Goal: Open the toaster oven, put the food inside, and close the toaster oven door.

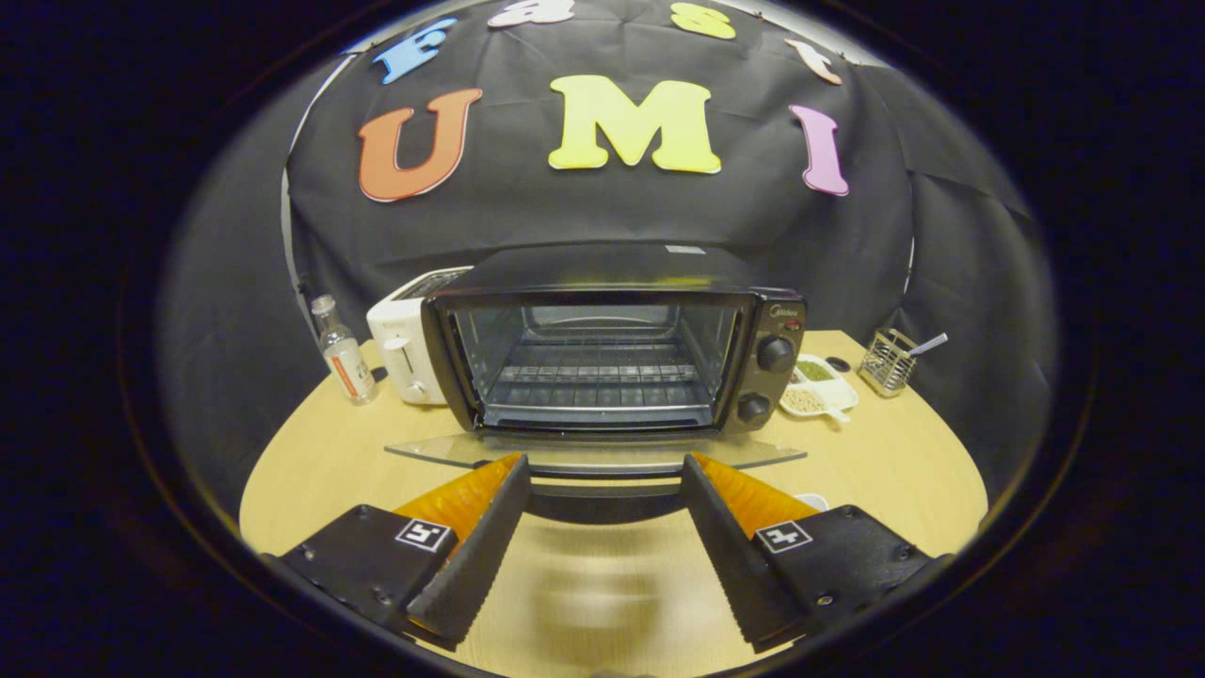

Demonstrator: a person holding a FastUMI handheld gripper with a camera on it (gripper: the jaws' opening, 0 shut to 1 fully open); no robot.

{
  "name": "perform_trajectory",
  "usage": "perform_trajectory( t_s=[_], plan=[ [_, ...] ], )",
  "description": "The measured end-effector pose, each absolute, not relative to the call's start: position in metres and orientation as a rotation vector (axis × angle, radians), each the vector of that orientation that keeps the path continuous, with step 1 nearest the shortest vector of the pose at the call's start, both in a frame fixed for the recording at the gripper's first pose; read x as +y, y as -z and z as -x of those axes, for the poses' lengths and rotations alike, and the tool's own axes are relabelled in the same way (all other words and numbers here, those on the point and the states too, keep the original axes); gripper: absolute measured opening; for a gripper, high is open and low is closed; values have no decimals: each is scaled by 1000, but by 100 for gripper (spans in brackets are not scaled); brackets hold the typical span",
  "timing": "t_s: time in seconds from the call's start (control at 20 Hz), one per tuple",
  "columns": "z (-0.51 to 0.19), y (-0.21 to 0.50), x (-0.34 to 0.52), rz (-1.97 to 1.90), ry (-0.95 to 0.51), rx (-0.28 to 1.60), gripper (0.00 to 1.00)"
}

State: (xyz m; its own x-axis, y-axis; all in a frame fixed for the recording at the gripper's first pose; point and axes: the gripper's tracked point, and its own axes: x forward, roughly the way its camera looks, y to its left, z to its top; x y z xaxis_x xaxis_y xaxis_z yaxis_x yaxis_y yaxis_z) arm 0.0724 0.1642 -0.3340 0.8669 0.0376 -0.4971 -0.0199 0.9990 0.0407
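A black toaster oven (pixel 612 339) stands on the wooden table (pixel 320 471), its glass door (pixel 593 454) folded down flat toward me. The cavity shows a wire rack (pixel 598 372) with nothing on it. Two knobs (pixel 774 354) sit on the oven's right panel. My gripper (pixel 602 466) is open, its fingertips at the front edge of the lowered door by the door handle (pixel 602 489), which lies between them. Nothing is held between the fingers. A small white rim (pixel 811 501) peeks out behind the right finger; I cannot tell what it is.
A white pop-up toaster (pixel 407 350) stands left of the oven, with a clear bottle (pixel 343 352) further left. Right of the oven lie a white divided dish with grains (pixel 817 386) and a wire utensil holder (pixel 889 362). Black cloth walls the booth behind.
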Motion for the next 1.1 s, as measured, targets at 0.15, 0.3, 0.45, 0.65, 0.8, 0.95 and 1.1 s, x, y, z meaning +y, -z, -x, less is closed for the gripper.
perform_trajectory(
  t_s=[0.15,0.3,0.45,0.65,0.8,0.95,1.1],
  plan=[
    [-66,344,165,-31,-30,538,100],
    [-60,359,163,-30,-33,576,100],
    [-42,384,165,-28,-44,637,100],
    [-35,410,166,-29,-56,685,100],
    [-27,433,164,-30,-57,747,100],
    [-18,467,161,-52,-70,849,100],
    [-36,459,165,-29,-104,773,100]
  ],
)
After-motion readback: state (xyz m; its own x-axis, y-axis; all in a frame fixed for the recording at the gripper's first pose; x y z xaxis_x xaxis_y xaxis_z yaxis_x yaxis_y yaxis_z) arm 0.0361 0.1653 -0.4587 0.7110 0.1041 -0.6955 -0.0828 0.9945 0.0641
